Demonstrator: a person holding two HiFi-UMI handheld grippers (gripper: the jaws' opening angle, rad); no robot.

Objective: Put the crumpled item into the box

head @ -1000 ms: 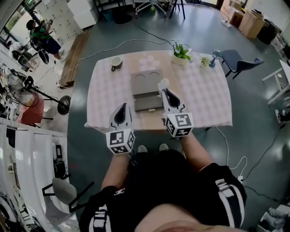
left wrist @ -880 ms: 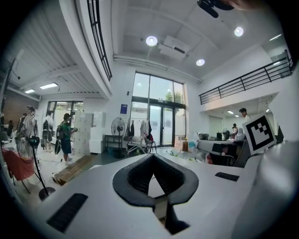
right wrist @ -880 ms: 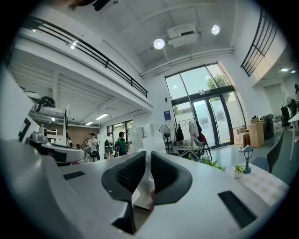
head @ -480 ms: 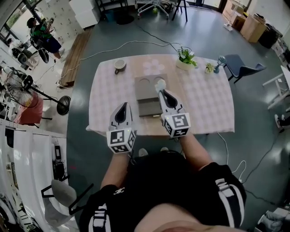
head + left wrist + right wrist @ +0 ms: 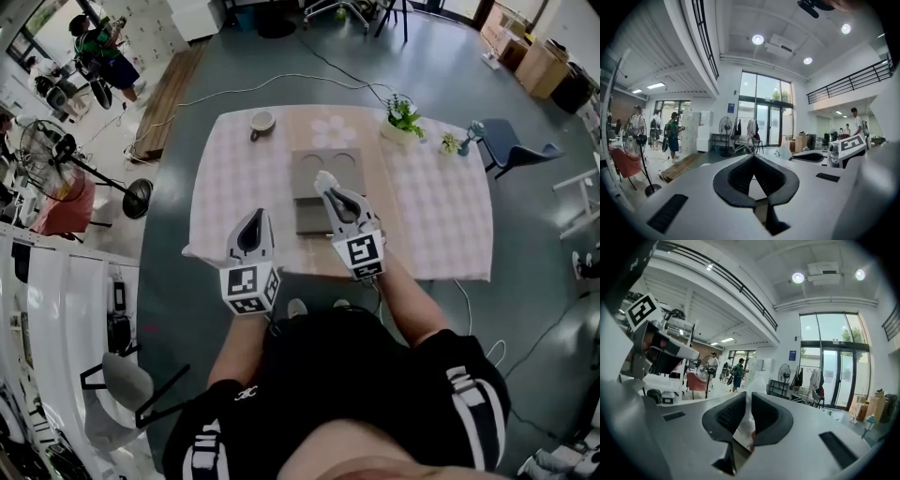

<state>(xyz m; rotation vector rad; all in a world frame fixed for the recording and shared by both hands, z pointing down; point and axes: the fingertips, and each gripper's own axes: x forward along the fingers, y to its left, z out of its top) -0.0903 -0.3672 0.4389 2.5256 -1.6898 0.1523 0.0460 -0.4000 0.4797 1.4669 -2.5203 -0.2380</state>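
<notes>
A grey box (image 5: 311, 218) lies open in the middle of the checked table (image 5: 431, 216); its lid (image 5: 326, 162) shows two round hollows. My right gripper (image 5: 324, 187) hovers over the box, shut on the crumpled white item (image 5: 323, 177). In the right gripper view the crumpled item (image 5: 745, 422) is pinched between the dark pads (image 5: 767, 414) of the right gripper (image 5: 749, 395) and sticks out past the tips. My left gripper (image 5: 252, 218) hangs at the table's front edge, left of the box, shut on nothing. In its own view the left gripper (image 5: 753, 157) points out into the room.
A cup (image 5: 262, 121) stands at the table's far left. A potted plant (image 5: 403, 117) and two small ornaments (image 5: 463, 139) stand at the far right. A chair (image 5: 518, 150) is beyond the right corner, a floor fan (image 5: 70, 164) to the left. Cables run across the floor.
My right gripper has moved forward and a little left with the crumpled item, from the box's right front to above its middle. The left gripper has stayed by the front edge.
</notes>
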